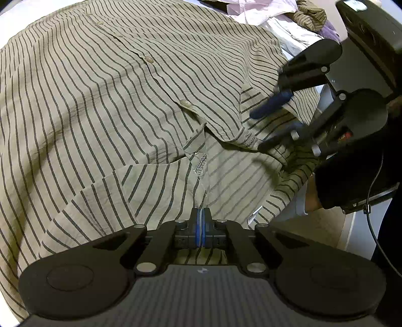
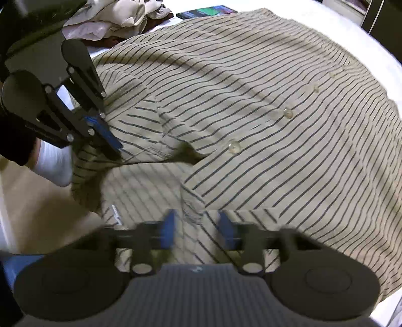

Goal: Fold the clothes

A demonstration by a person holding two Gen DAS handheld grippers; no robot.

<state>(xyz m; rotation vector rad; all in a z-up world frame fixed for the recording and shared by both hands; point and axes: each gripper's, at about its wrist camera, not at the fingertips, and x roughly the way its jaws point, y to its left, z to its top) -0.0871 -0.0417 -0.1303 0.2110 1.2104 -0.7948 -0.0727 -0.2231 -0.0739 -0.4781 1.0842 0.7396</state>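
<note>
We see a white surface (image 2: 371,47) carrying the striped shirt (image 1: 88,105), a tan button-up with thin dark lines, which is spread front-side up and fills most of both wrist views, its lower hem hanging over the near edge. Beyond the shirt, at the far side of the surface, lies a pile of other clothes (image 1: 276,15) in pink, white and lilac, with another striped piece among them; in the right wrist view a dark flat package (image 2: 206,12) sits near that pile. Our left gripper (image 1: 201,221) has its blue-padded fingers pressed fully together on a fold of the shirt's front edge just below the lowest fastened button (image 1: 185,103), the fabric running up from between the pads. Our right gripper (image 2: 197,226) has its fingers parted, a moderate gap between the blue pads, and the hem of the shirt lies in that gap without being pinched; that view is blurred. The placket gapes open between the two grippers, showing the inner layer of the shirt
</note>
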